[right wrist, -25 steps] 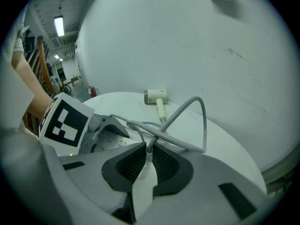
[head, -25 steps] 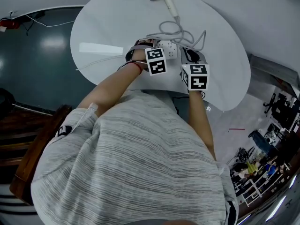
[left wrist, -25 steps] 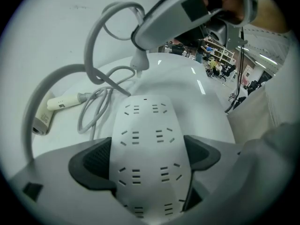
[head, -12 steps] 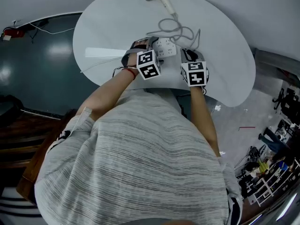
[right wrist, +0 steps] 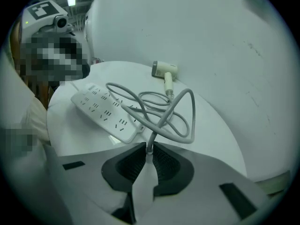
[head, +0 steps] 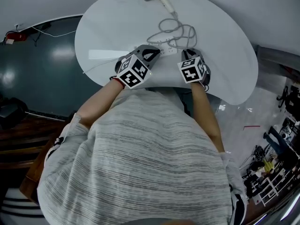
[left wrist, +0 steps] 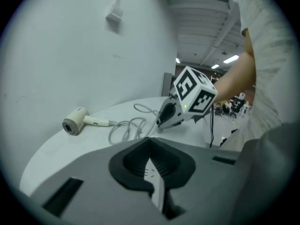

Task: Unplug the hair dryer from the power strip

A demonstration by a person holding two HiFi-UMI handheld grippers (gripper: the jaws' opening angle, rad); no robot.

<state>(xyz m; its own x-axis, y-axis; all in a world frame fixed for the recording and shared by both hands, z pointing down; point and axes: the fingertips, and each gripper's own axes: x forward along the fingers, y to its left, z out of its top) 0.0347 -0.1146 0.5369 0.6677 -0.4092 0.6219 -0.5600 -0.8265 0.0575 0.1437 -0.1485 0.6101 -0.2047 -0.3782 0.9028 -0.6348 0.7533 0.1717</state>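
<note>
Nearest, my right gripper (right wrist: 147,149) has its jaws clamped on the plug end of the grey coiled cord (right wrist: 161,123). My left gripper (left wrist: 150,142) has just closed its jaws together on nothing. Beyond, the long white power strip (right wrist: 105,109) lies flat on the round white table (right wrist: 79,130), its visible sockets empty. I judge the plug freed, so next I should lay it down clear. Farthest, the cream hair dryer (right wrist: 164,69) lies on its side, handle toward me, barrel crosswise.

1 round white table (head: 225,41) on dark teal floor (head: 42,78) w/ white wall (left wrist: 70,55).
</note>
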